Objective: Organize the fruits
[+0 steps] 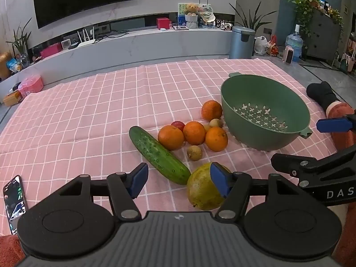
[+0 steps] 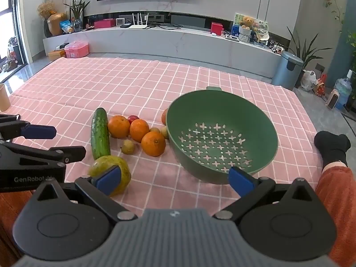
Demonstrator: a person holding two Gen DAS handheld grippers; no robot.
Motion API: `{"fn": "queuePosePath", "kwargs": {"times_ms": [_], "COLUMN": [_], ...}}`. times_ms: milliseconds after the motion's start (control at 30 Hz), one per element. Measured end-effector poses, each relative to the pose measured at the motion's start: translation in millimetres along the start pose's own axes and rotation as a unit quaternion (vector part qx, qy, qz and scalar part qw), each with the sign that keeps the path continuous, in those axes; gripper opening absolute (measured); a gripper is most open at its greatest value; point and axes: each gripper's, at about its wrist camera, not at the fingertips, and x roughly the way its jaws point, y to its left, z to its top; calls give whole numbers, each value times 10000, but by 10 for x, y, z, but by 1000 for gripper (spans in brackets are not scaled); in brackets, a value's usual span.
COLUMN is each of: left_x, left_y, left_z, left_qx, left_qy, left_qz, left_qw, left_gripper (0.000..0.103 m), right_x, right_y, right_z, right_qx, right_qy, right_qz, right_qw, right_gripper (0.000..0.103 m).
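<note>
Nothing picked yet — fruit pile (image 1: 193, 133) sits beside the empty green colander (image 1: 264, 113). Left gripper (image 1: 179, 183) and right gripper (image 2: 175, 178) both spread, empty — next, I'd say, close on the nearest pear (image 1: 203, 187).

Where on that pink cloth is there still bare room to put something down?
The pink checked cloth lies bare left of the cucumber and behind the fruit, up to its far edge. The green colander is empty too. It is crowded where the oranges and small fruits bunch between cucumber and colander.
</note>
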Motion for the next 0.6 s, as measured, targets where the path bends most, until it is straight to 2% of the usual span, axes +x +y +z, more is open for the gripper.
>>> {"fn": "queuePosePath", "kwargs": {"times_ms": [600], "left_x": [-31], "left_y": [-11], "left_z": [-5], "left_qx": [31], "left_qy": [-18], "left_qz": [-51], "left_qw": [10000], "left_gripper": [76], "right_x": [2], "right_y": [11], "right_z": [-1], "right_qx": [-15], "right_qy": [56], "right_qz": [-5], "right_qw": [10000], "right_gripper": [99]}}
